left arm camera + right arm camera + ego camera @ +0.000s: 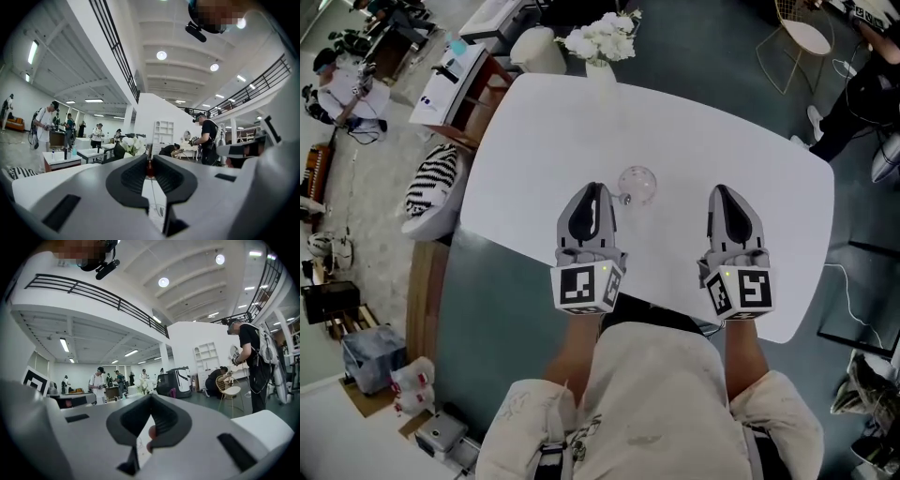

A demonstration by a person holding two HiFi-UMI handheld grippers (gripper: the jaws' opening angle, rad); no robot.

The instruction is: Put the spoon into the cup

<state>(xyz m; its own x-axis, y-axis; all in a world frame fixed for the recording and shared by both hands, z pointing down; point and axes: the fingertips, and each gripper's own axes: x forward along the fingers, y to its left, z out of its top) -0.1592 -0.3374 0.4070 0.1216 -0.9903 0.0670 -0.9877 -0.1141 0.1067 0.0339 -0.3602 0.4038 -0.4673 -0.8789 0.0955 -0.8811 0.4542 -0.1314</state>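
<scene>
A clear glass cup [637, 184] stands on the white table [534, 141], just right of and ahead of my left gripper [597, 190]. In the left gripper view the left gripper [150, 165] is closed on a slim reddish-brown piece [150, 168], with a thin line running down from it; I take it for the spoon. The head view hides it under the jaws. My right gripper [721, 193] hovers over the table's near right part, apart from the cup. In its own view the right gripper [150, 397] has its tips together and holds nothing I can make out.
A white vase of white flowers [602, 42] stands at the table's far edge. A striped cushion [429, 180] lies on a bench to the left. A wire chair [802, 37] stands at the far right. People work at tables in the hall behind.
</scene>
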